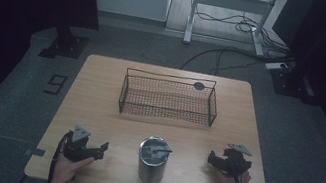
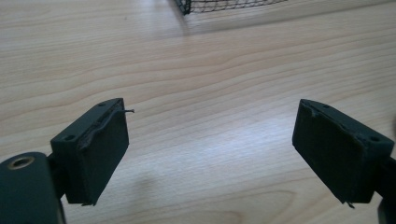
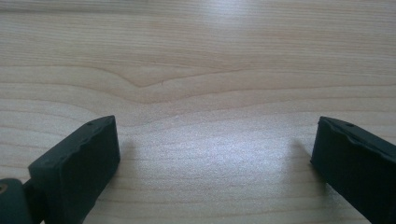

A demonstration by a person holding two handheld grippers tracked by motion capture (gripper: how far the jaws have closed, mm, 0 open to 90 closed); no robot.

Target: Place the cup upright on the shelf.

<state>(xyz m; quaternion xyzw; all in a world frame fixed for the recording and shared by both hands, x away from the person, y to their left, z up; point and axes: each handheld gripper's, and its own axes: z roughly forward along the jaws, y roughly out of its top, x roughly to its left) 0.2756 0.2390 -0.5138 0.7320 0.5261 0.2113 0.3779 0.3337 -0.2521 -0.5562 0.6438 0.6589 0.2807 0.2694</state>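
One metal can (image 1: 153,161) stands low in the middle, and one wire basket (image 1: 169,98) sits above it. Two tongs, the left gripper (image 1: 101,150) and the right gripper (image 1: 212,159), are both spread wide, holding nothing.

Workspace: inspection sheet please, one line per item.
Surface: wooden table, bare between the things.
Job's things: metal cup upright at the near edge, between the grippers; wire basket behind it, empty but for a dark round tag on its rim.
Clutter: nothing seen.
Grippers: left gripper and right gripper open, holding nothing.
Cables: loose on the floor behind the table.
Surroundings: dark curtains, white desk frame.
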